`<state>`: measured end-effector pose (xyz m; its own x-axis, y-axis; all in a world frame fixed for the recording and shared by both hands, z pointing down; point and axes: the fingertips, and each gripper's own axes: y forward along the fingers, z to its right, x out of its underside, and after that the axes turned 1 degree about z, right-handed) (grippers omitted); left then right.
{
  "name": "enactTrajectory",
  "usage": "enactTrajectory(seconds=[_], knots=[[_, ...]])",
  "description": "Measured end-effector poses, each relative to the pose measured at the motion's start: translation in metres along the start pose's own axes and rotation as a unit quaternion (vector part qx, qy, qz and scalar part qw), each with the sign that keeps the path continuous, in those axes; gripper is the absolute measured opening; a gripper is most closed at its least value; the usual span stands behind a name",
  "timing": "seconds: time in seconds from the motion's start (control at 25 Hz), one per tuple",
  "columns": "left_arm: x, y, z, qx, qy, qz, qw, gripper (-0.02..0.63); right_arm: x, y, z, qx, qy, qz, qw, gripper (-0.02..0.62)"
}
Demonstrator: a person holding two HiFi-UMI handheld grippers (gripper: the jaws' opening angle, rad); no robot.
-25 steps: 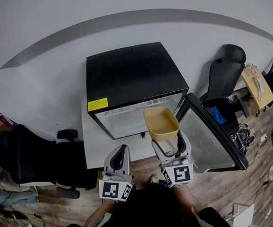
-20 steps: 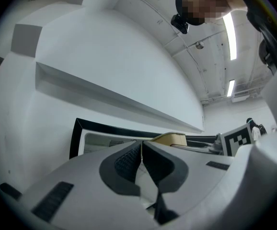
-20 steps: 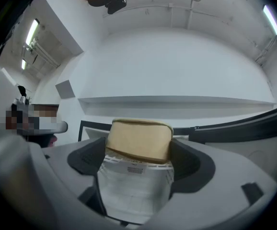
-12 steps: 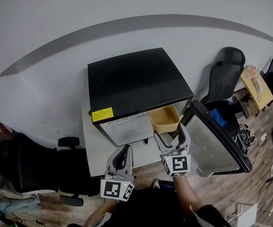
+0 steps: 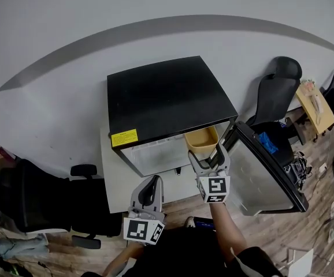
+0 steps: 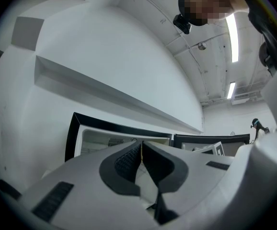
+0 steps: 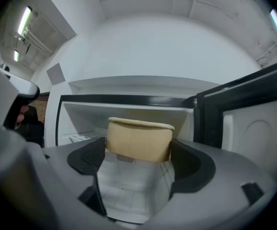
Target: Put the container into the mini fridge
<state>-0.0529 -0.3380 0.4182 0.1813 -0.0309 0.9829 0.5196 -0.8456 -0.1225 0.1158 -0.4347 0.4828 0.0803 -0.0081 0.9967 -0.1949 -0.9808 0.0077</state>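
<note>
Container point(image 5: 201, 140) ×1 — in right tool point(image 5: 207, 156) | mini fridge point(image 5: 167, 100) ×1 | left tool point(image 5: 149, 182) closed

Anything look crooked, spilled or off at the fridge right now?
Nothing stands out. The container is held upright by the right gripper at the open mini fridge mouth, the door is swung wide, and no spill shows. The left gripper is shut and empty.

Tan container point(image 5: 201, 139), black mini fridge point(image 5: 167, 97), yellow label point(image 5: 125, 138)

Office: black swivel chairs point(image 5: 274, 97), ceiling strip lights point(image 6: 233, 31), white walls point(image 5: 155, 4), wood-plank floor point(image 5: 305, 227).
</note>
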Motion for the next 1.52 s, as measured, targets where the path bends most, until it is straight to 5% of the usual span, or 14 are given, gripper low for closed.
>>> enactTrajectory(seconds=[0.92,1.52], knots=[[0.0,-0.011,-0.016,-0.032,0.001,-0.002,0.9995,0.015,0.031,0.087,0.008,-0.005,0.014,-0.057,0.998,0.443],[0.007,-0.008,-0.011,-0.014,-0.011,-0.01,0.9998,0.015,0.032,0.066,0.009,-0.005,0.029,-0.069,0.997,0.443]])
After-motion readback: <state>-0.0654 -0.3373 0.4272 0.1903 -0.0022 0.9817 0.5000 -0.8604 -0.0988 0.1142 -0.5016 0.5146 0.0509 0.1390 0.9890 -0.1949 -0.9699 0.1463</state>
